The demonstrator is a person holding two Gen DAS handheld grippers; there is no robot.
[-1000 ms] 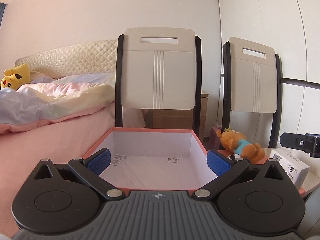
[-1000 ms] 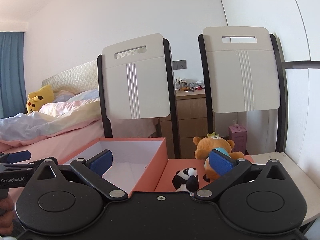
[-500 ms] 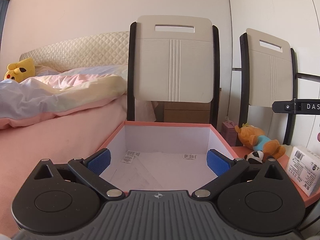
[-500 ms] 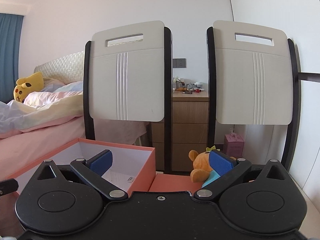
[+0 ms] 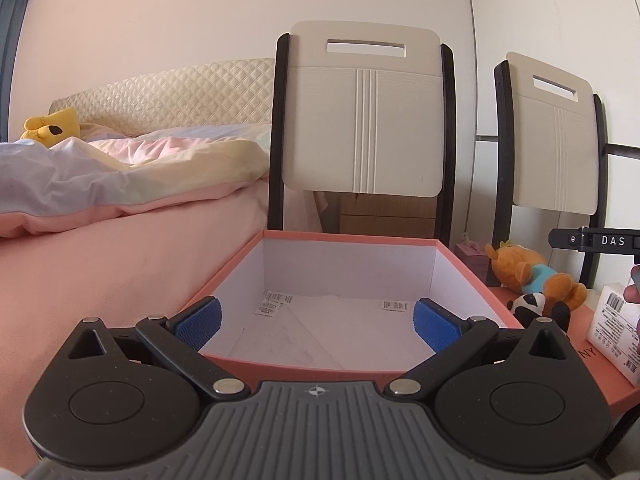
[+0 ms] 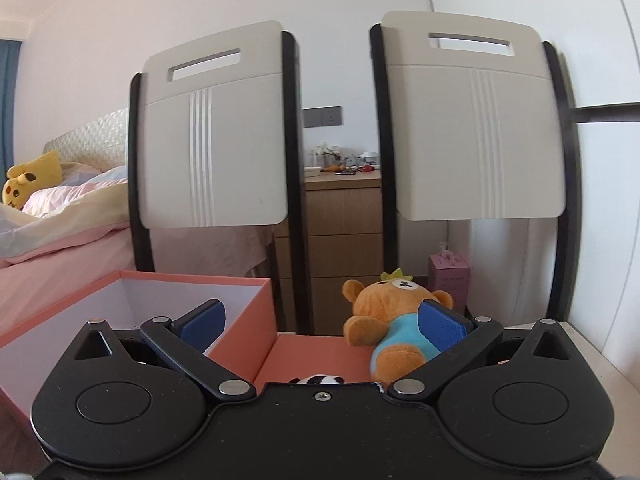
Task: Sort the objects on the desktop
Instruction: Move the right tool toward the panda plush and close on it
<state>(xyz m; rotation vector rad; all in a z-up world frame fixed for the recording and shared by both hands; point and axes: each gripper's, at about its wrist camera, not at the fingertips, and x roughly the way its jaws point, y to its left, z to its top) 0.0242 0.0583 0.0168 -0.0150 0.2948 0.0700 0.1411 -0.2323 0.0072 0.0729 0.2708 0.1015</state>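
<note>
The left gripper (image 5: 316, 322) is hanging low in the frame with its jaws spread wide, gripping nothing; its two blue pads (image 5: 200, 318) are framing the open box (image 5: 472, 276), one orange box with white walls sitting at centre. Inside it, three small paper packets (image 5: 267, 307) are lying on the floor — two at the left, one at the right.

At the right edge of the left view, three things are resting on the orange lid (image 5: 592, 364): one bear (image 5: 528, 270), one small panda (image 5: 534, 306) just in front of it, and one white carton (image 5: 618, 332) at the far right.

The right gripper (image 6: 322, 330) is likewise gaping open and empty, sitting over the lid (image 6: 312, 354) — the box (image 6: 244, 336) at lower left, the bear (image 6: 394, 320) lying at centre right, the panda (image 6: 320, 379) barely peeking above the gripper body.

Two chairs (image 6: 216, 136) are standing behind, backs to the camera.
</note>
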